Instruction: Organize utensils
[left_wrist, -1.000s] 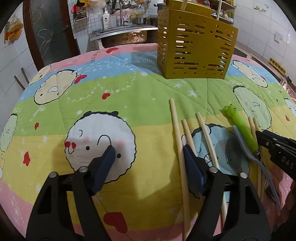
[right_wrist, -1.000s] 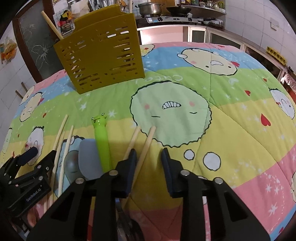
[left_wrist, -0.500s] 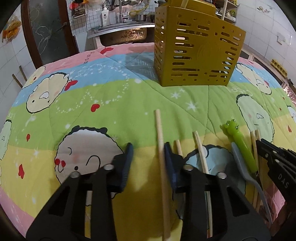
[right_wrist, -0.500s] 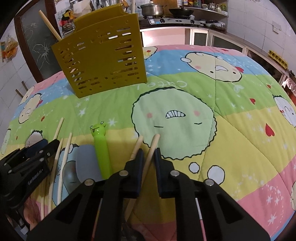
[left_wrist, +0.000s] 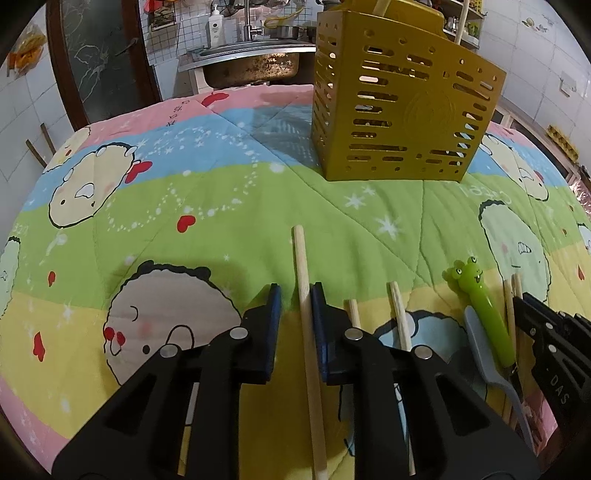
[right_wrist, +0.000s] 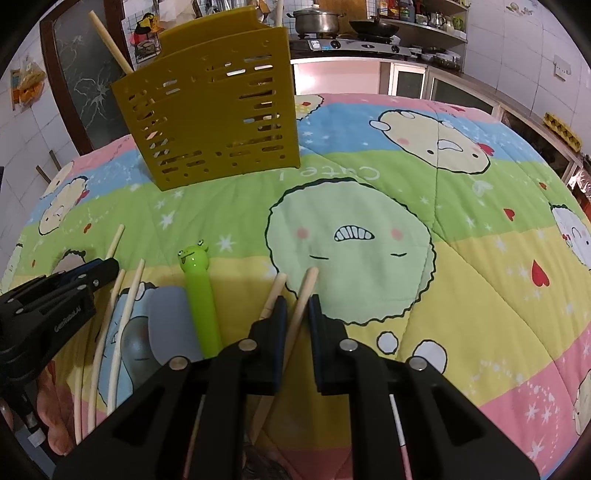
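Note:
A pale wooden chopstick (left_wrist: 301, 258) lies on the cartoon quilt between the jaws of my left gripper (left_wrist: 295, 291). The jaws are closing, and a gap shows beside the left pad. My right gripper (right_wrist: 297, 301) is shut on another chopstick (right_wrist: 309, 280), with a second one (right_wrist: 275, 291) just left of it. Between the two grippers lie more chopsticks (left_wrist: 399, 314), a green frog-handled utensil (right_wrist: 201, 295) and a grey spatula (right_wrist: 164, 321). The yellow slotted holder (left_wrist: 399, 110) stands upright farther back, with chopsticks sticking out of its top.
The quilt (right_wrist: 480, 258) covers a round table that drops off at every side. A steel sink (left_wrist: 251, 66) is behind the table on the left, a stove with a pot (right_wrist: 317, 20) behind on the right. A thin pink-tipped stick (right_wrist: 397, 424) lies under my right gripper.
My left gripper shifted slightly right so the chopstick sits between its jaws, which narrowed from wide apart. The right jaws closed onto their chopstick and have held still since.

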